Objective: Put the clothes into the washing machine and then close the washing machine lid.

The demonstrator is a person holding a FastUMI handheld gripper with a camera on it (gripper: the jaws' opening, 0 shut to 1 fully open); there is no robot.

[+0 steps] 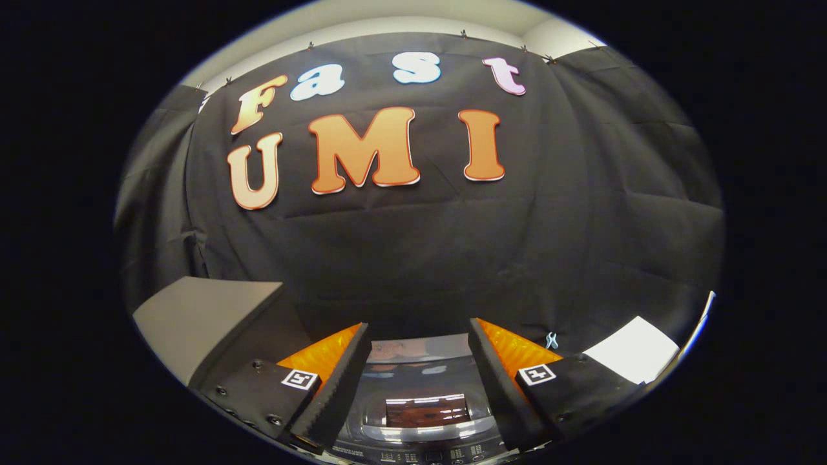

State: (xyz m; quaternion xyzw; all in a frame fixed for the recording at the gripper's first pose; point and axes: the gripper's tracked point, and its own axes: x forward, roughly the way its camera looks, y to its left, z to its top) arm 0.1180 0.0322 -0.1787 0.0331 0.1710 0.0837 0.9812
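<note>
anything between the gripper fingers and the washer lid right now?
Nothing. In the gripper view the gripper is open and holds nothing; between its fingers the washing machine lid shows, closed and glossy, with bare air above it.

I see a black cloth wall (420, 258) hanging across the back of the booth, creased in broad folds and clipped along its top edge to a pale wall (400, 22) behind it. Low on my left sits a grey flat slab (200, 316), tilted, its near corner jutting forward. Low on my right lies a white sheet (633, 355), and just beside it a small light-blue clip (551, 340) hangs against the cloth
</note>
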